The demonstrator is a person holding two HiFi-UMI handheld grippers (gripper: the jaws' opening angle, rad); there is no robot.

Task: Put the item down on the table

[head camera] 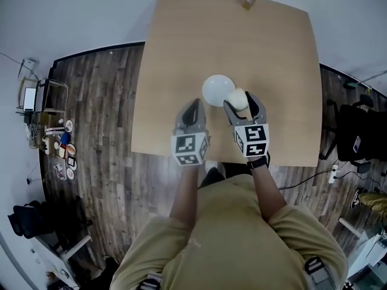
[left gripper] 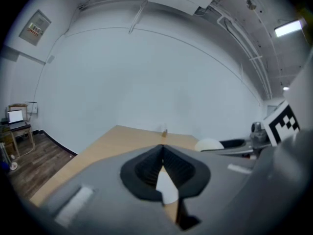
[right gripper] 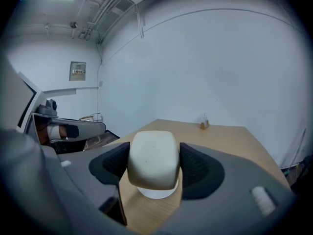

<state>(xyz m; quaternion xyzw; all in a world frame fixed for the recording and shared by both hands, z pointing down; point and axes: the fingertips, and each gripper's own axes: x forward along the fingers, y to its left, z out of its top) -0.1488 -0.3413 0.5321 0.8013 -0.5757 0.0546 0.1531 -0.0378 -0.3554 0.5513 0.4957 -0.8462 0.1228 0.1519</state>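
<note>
Right tool pinches a cream rounded block above the bench, at the edge of a white round dish. Left tool is pressed together, empty.

Dish at table centre; block over dish's right rim; small object at far edge.

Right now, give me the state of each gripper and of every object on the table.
left gripper: shut, empty.
right gripper: shut on the cream rounded block.
cream rounded block: held in the air, not yet set down.
round white dish: resting on the light wooden table.
</note>
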